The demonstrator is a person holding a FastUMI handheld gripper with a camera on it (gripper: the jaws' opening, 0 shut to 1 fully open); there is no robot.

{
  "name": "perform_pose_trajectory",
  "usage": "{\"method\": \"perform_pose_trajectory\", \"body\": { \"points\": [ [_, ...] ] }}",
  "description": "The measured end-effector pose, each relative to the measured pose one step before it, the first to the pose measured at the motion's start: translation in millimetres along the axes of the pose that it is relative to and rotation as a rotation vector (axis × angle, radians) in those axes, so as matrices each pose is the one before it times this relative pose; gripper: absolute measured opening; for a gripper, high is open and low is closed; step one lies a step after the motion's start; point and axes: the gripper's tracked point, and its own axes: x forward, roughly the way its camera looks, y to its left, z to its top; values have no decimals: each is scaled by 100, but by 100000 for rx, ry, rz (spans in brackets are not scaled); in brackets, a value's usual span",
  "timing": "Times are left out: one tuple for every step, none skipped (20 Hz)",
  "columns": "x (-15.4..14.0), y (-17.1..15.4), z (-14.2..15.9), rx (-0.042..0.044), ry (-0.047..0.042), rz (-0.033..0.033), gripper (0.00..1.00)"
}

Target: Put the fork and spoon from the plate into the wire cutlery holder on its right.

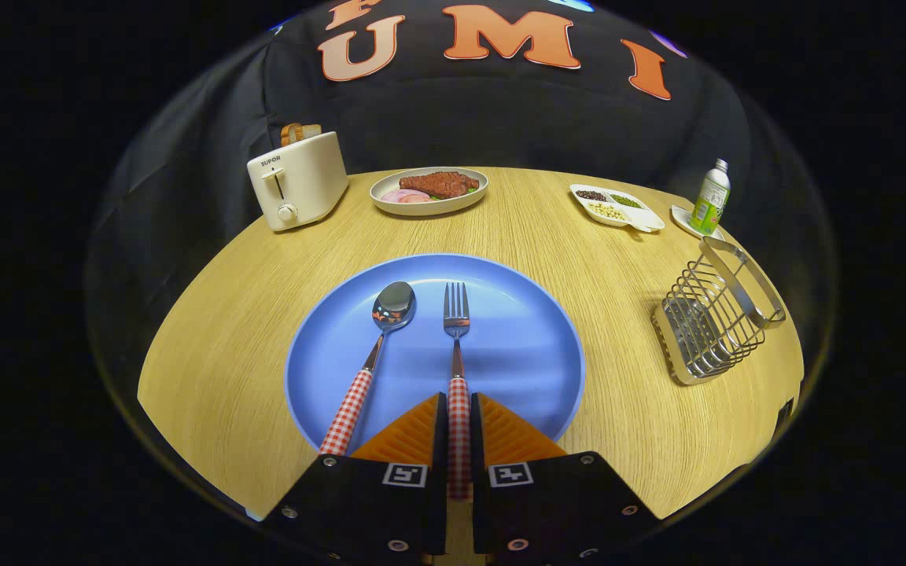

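A blue plate [516, 346] lies on the wooden table just ahead of my fingers. On it rest a spoon [378, 346] and a fork [457, 338], both with red-and-white checked handles. My gripper [458, 409] is shut on the fork's handle, which runs back between the two fingers; the tines point away from me. The spoon lies to the left of the fork, its handle slanting past the left finger. The wire cutlery holder [716, 314] stands to the right of the plate, leaning over in this view, with nothing inside it that I can see.
A cream toaster [298, 179] with bread in it stands at the far left. Beyond the blue plate sit a dish of meat [429, 189], a divided white tray [616, 207] of beans and a small bottle [710, 198] on a saucer.
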Motion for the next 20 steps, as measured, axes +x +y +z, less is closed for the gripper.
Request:
{"method": "perform_pose_trajectory", "body": {
  "points": [
    [-289, -110, 343, 711, 70, 884, 12],
    [-374, -52, 579, 554, -264, 772, 12],
    [-490, -105, 650, 536, -709, 577, 11],
    [-585, -267, 731, 222, -691, 622, 11],
    [-632, -426, 718, 2, -700, 27, 11],
    [-617, -612, 717, -576, 38, -172, 11],
    [-686, -625, 595, -582, 14, -217, 11],
    [-754, -643, 672, -528, 52, -366, 11],
    [-775, -869, 619, -530, 52, -406, 11],
    [-778, -825, 678, -544, 165, -341, 11],
    [-859, -976, 654, -301, 83, -563, 11],
    [-785, -1046, 737, -314, 309, -479, 11],
    [-720, -1069, 756, 443, 9, -492, 11],
    [-655, -978, 681, 751, 699, -286, 11],
    [-604, -1093, 634, 578, 841, -190, 11],
    [-545, -972, 602, -61, 1061, -331, 11],
    [-441, -1111, 459, -583, 1184, -426, 11],
    [-383, -1012, 367, -395, 1476, -299, 11],
    [-241, -868, 129, -199, 2479, 204, 11],
    [-273, -1019, -19, 747, 3272, 105, 11]
  ]
}}
